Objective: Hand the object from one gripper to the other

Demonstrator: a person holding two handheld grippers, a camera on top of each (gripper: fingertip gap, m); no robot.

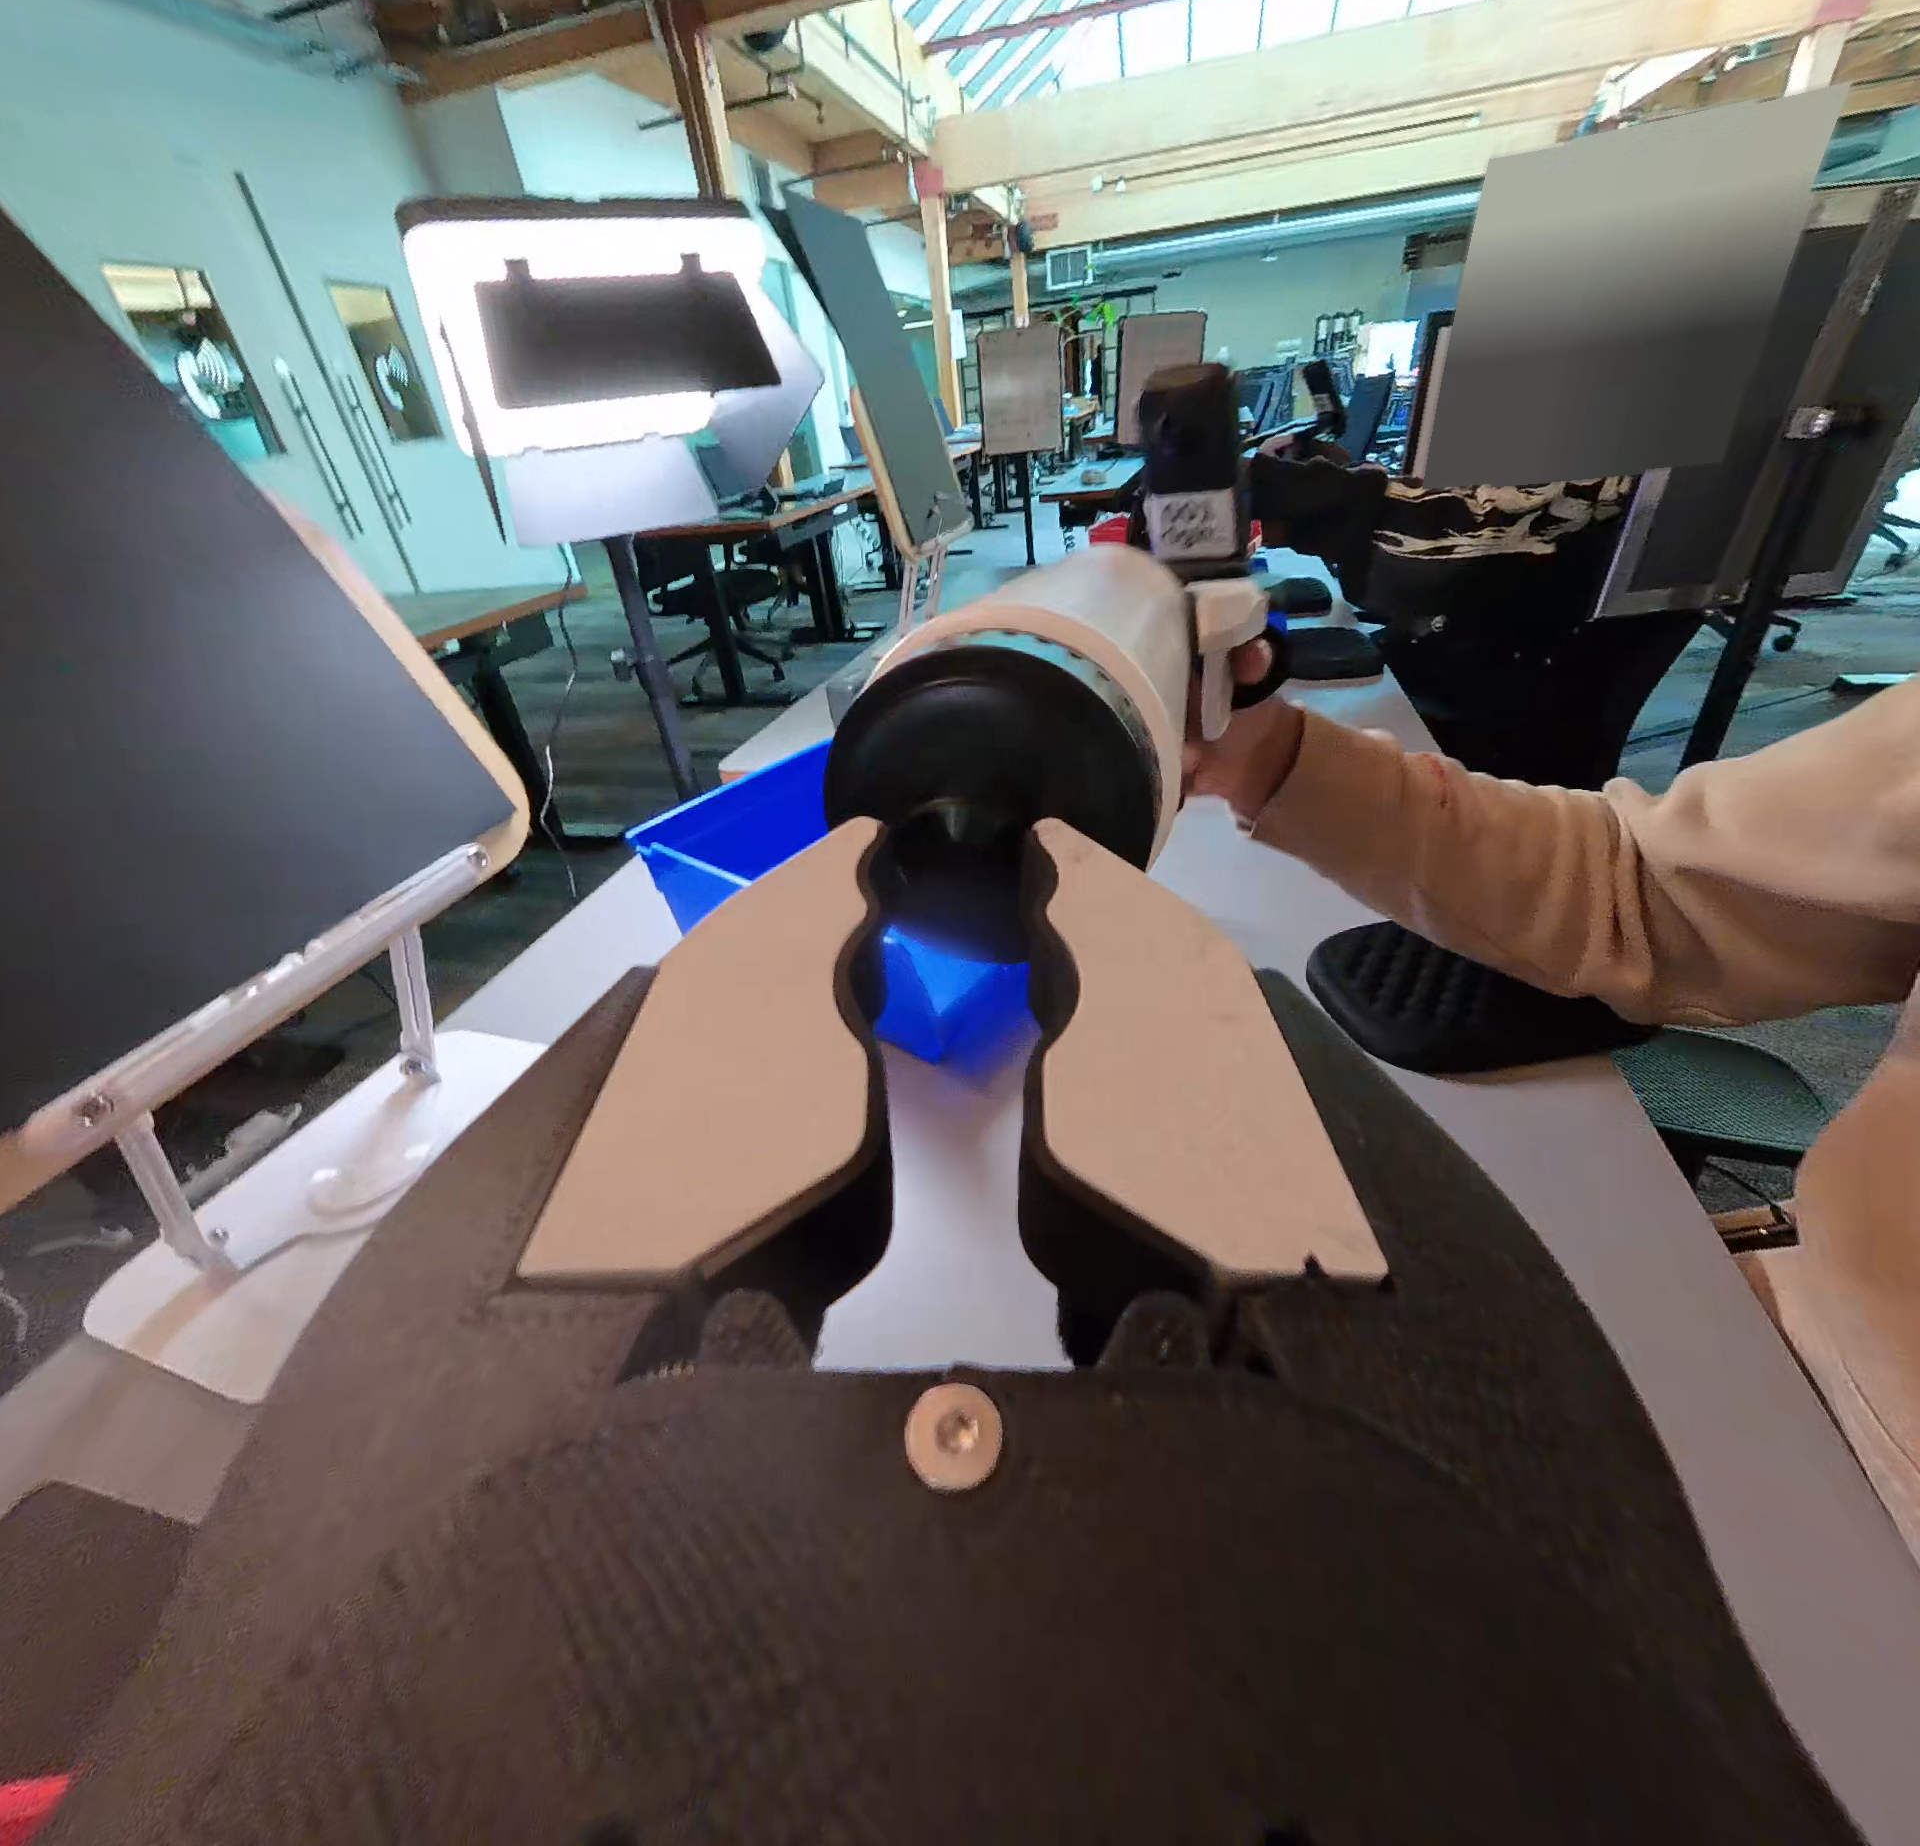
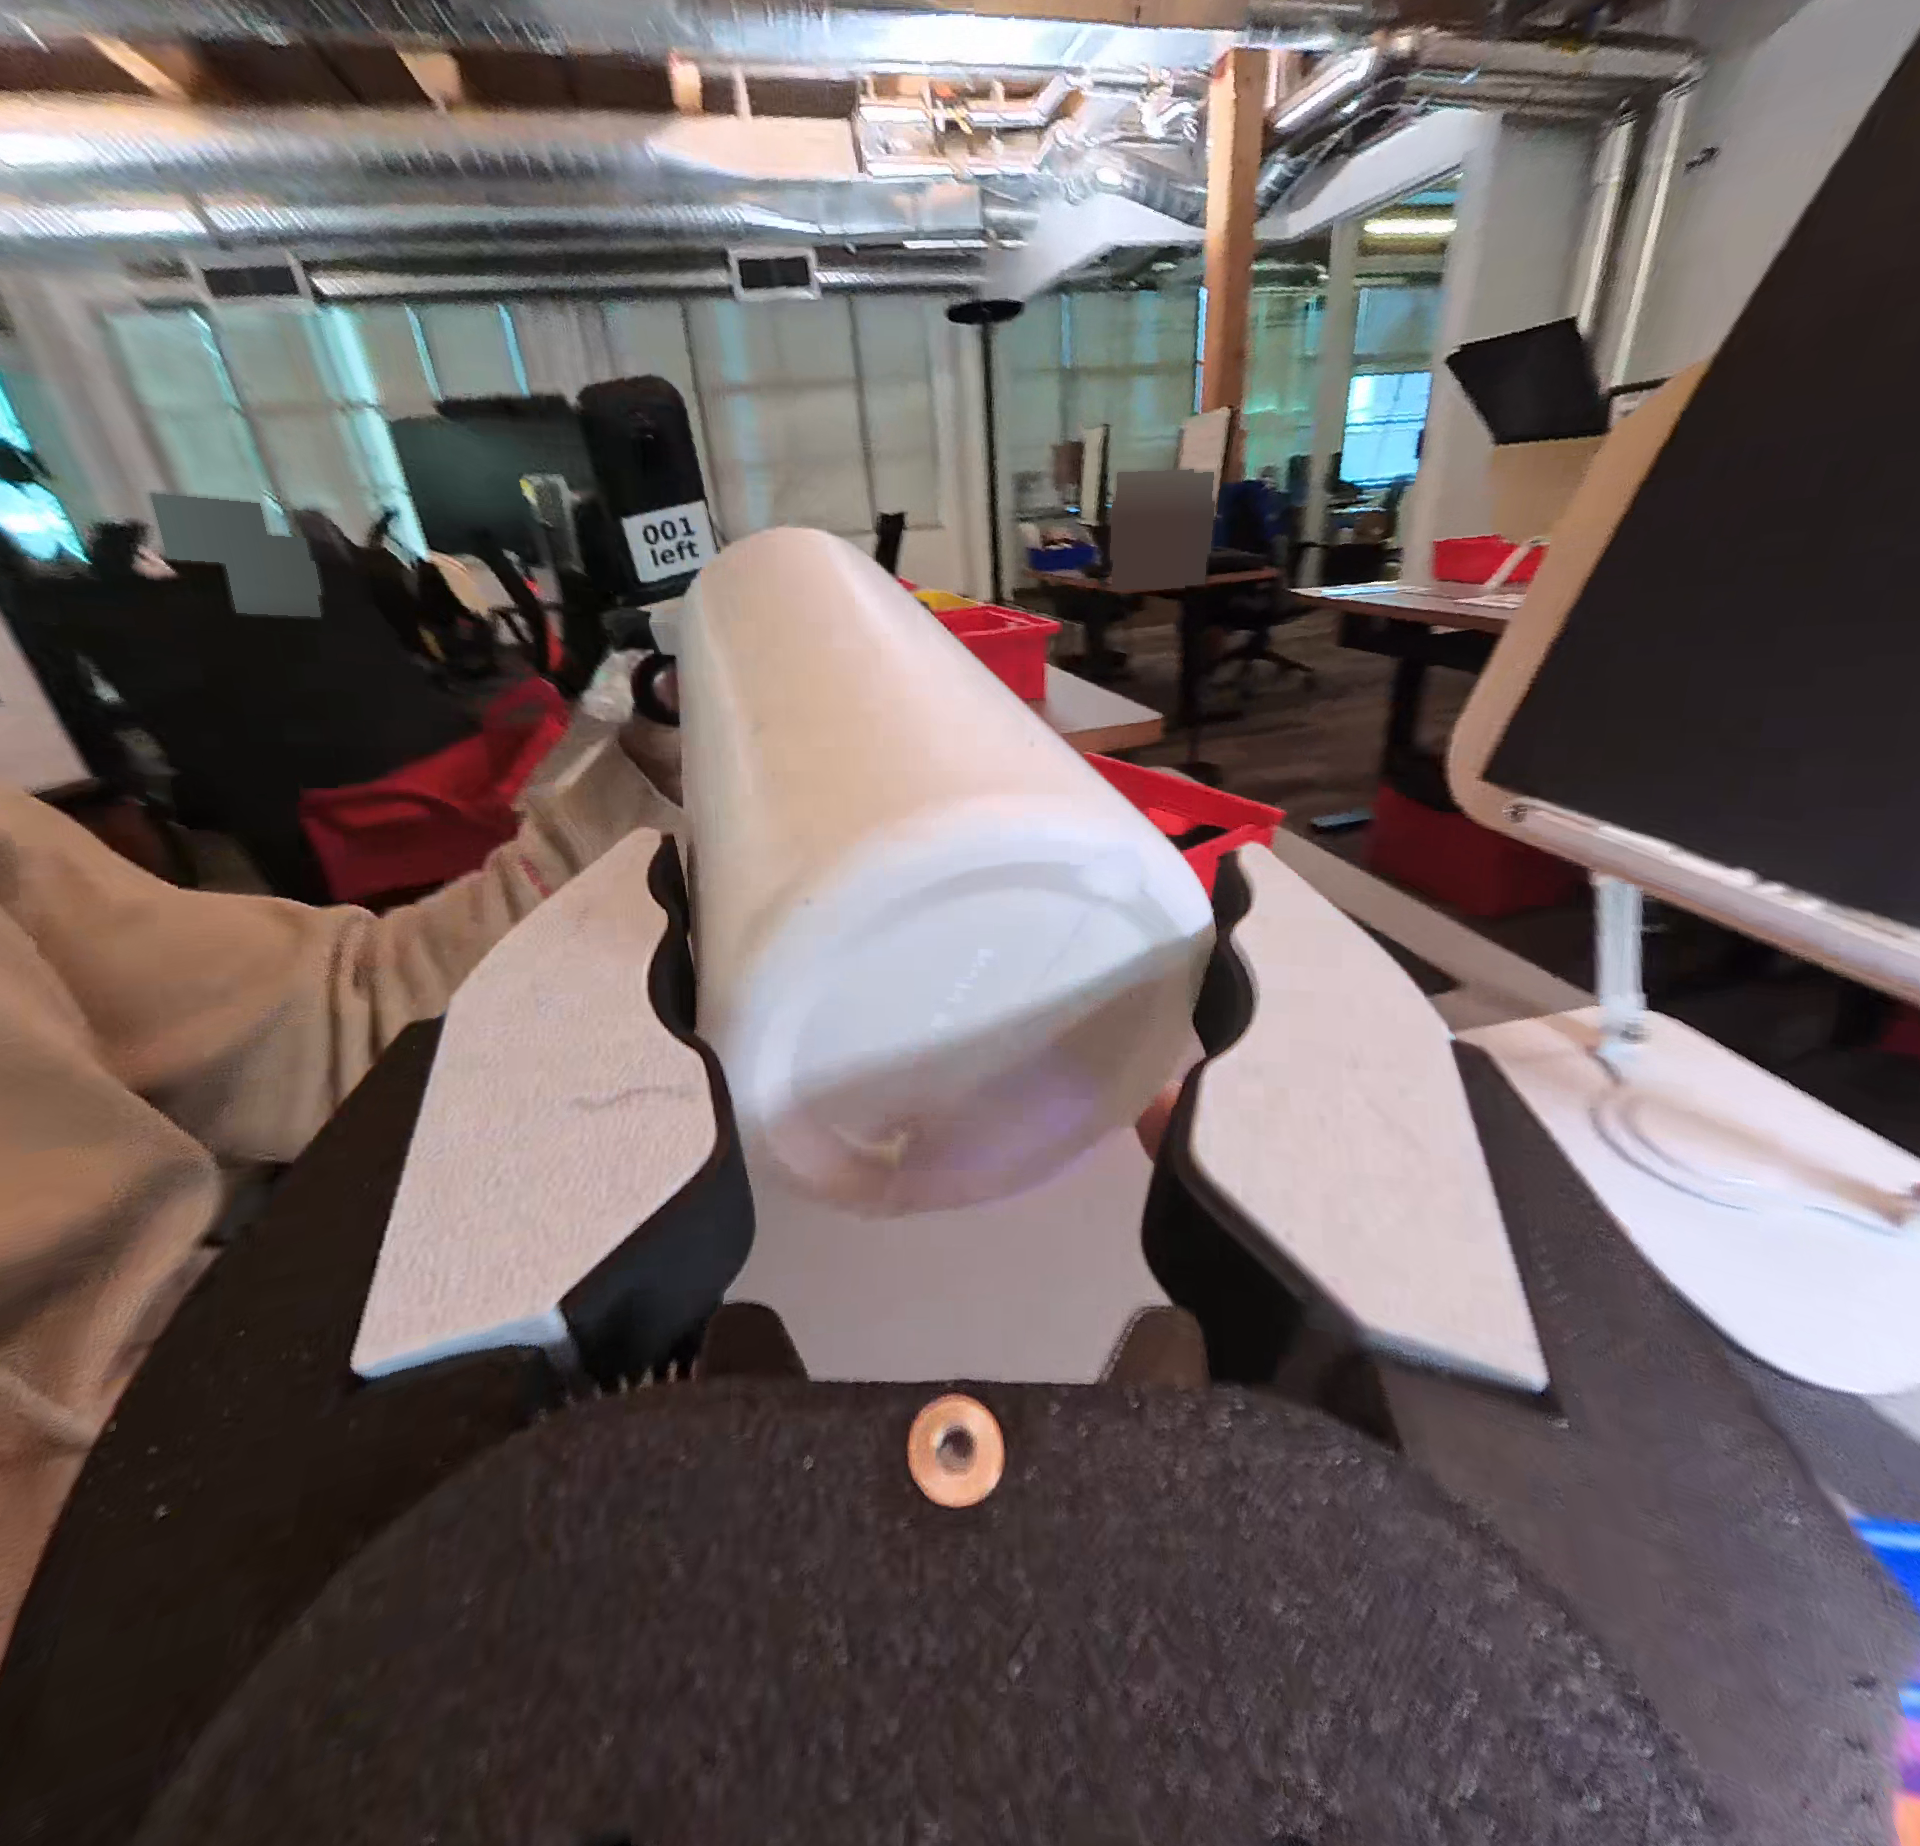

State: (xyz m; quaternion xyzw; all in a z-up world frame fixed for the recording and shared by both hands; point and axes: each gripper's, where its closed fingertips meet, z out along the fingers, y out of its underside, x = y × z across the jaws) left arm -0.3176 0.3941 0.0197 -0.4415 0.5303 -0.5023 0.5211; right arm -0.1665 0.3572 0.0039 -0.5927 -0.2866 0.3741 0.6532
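Between two tools: one white bottle.

The right gripper is clamped around the base end of the white bottle, while the left gripper, narrowly parted, closes on the bottle's black cap end, both arms in tan sleeves.
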